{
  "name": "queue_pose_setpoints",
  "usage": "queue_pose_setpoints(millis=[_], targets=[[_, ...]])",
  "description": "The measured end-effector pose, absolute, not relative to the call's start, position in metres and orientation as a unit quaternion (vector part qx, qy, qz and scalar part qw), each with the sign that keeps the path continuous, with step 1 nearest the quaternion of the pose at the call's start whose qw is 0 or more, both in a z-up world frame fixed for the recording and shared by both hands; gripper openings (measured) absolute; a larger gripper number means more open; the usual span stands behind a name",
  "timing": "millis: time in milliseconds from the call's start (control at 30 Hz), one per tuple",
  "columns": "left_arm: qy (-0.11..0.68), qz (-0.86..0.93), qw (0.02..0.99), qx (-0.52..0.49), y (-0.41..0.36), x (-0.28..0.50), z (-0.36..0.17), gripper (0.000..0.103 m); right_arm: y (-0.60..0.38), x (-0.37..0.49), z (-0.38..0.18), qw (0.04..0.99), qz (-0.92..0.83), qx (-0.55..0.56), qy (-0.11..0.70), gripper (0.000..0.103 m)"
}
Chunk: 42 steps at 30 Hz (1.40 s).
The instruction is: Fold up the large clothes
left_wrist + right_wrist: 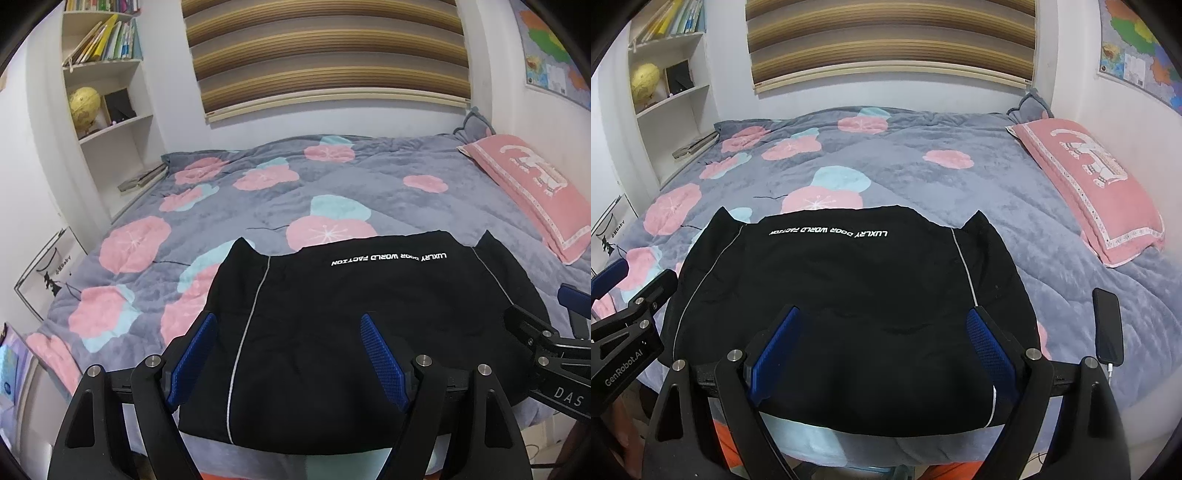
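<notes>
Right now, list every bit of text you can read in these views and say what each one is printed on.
"LUXLRY DOOR WORLD FACTION": white print, upside down, on the black garment.
"GenRobot.AI": on the left tongs, seen from the right wrist.
"DAS": on the right tongs, rest cut off.
Poster by the bed: lettering too blurred.
Wall map, book spines: too small.

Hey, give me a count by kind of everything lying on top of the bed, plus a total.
Black folded garment with white lettering: 1
Pink rectangular pillow with a white pattern: 1
Grey cushion at the far corner: 1
Dark slim phone with a cable: 1
Total: 4, all on the grey floral quilt.
</notes>
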<state>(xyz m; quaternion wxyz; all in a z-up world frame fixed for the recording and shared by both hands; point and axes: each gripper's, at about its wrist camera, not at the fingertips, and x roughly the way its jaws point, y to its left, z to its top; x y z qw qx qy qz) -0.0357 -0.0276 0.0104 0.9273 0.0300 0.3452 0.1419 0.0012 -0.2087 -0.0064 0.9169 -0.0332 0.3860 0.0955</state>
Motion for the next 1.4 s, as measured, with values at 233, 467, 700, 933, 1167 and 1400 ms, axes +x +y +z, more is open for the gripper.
queue_pose_setpoints(millis=[233,467,700,933,1167,1400], targets=[[0.348,0.140,0.926,0.034,-0.030,-0.035,0.008,0.081,-0.209,0.003,-0.009,0.915,0.096,-0.033,0.390,0.092],[0.350,0.136,0.926,0.036,-0.030,-0.034,0.007,0.081,-0.209,0.005,-0.012,0.912,0.097,-0.032,0.397,0.092],[0.354,0.138,0.924,0.037,-0.029,-0.032,0.005,0.081,-0.205,0.007,-0.015,0.910,0.100,-0.035,0.400,0.092],[0.356,0.138,0.923,0.039,-0.027,-0.029,0.003,0.081,-0.204,0.010,-0.019,0.908,0.101,-0.034,0.406,0.092],[0.360,0.139,0.922,0.042,-0.026,-0.025,-0.001,0.081,-0.204,0.014,-0.024,0.905,0.100,-0.034,0.411,0.092],[0.360,0.138,0.922,0.041,-0.022,-0.021,-0.007,0.081,-0.201,0.020,-0.029,0.902,0.101,-0.035,0.418,0.092]])
